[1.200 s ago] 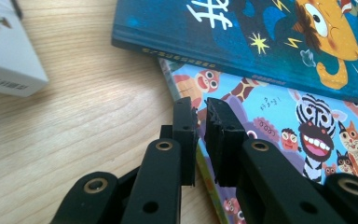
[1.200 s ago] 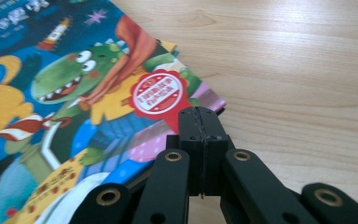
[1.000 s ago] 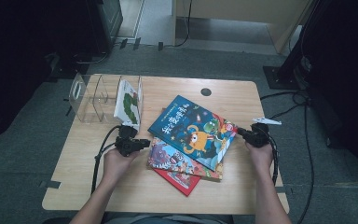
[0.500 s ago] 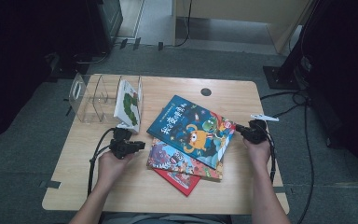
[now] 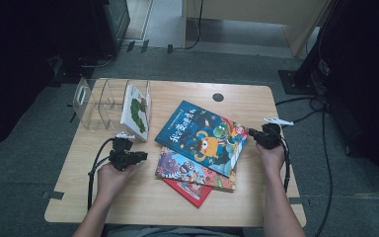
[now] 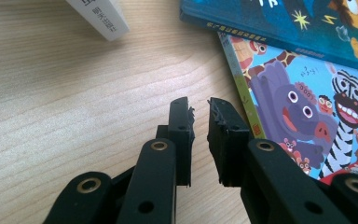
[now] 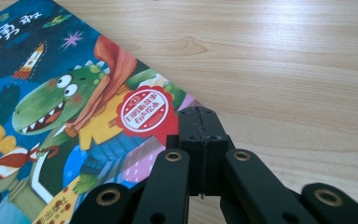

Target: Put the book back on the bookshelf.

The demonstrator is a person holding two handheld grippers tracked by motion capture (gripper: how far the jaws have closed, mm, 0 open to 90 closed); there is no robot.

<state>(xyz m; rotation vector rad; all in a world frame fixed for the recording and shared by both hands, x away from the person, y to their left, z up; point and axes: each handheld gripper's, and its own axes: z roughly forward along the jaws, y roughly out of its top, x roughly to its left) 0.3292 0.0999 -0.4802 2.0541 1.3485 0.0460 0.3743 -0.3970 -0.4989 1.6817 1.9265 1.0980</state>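
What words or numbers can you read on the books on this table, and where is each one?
"勇敢": large white title characters on the blue book, cut off at the frame edge.
Red round seal on that cover: white characters too small to read.
Animal book: spine print blurred.
White book in the clear rack: no legible text.

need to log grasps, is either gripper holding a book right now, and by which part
Nothing is held. The left gripper is slightly open over bare table; the right gripper is shut on nothing at the blue book's corner.

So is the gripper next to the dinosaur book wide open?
No, the right gripper has its two black jaws pressed flat together, with no gap between them, at the corner of the blue dinosaur book.
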